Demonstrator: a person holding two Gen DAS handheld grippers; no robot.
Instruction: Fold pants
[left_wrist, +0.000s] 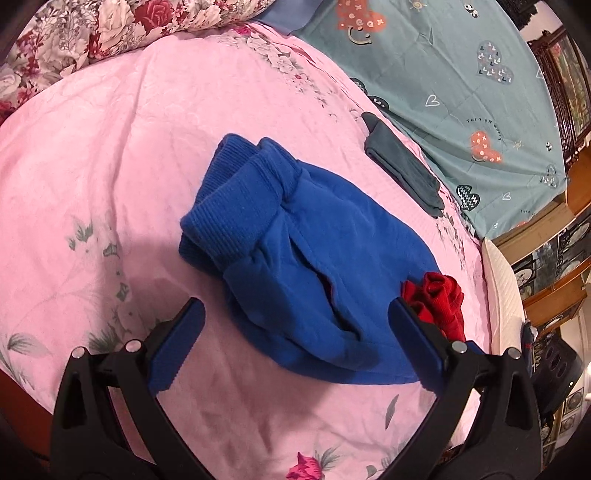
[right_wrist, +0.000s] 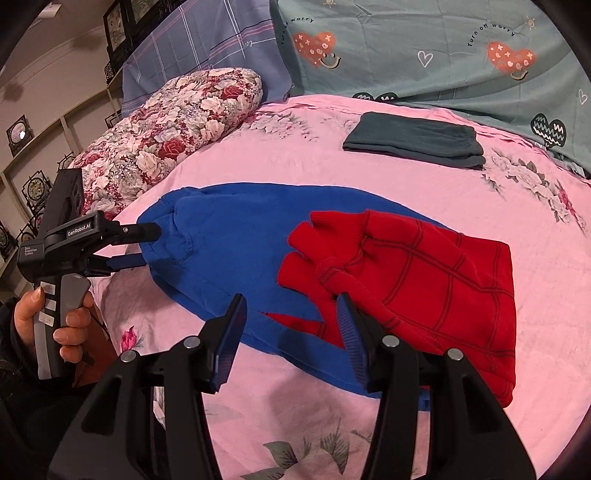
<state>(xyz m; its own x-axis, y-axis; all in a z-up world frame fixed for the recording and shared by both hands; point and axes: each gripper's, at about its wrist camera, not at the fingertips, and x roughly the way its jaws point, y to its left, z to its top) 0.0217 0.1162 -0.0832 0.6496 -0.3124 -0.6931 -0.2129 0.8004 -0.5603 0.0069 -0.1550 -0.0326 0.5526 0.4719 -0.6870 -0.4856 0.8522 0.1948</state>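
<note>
- Left wrist view: the left gripper hangs low over the pink bedspread with its jaws spread wide and nothing between them, framing the near edge of the blue pants.
- The blue pants lie in the middle of the bed, already doubled over, with the ribbed cuffs stacked at the far end, probably so the legs line up for a further fold.
- Right wrist view: the right gripper also has its jaws parted and empty, poised just above the spot where the red garment overlaps the blue pants.
- From this side the left gripper appears at the pants' left end, jaw tips right at the fabric edge; whether they touch it I cannot tell.
- A folded dark grey garment sits well apart near the teal sheet, seemingly set aside as finished.
- With both grippers at opposite ends, the next move likely calls for pinching an edge each and carrying it across.
</note>
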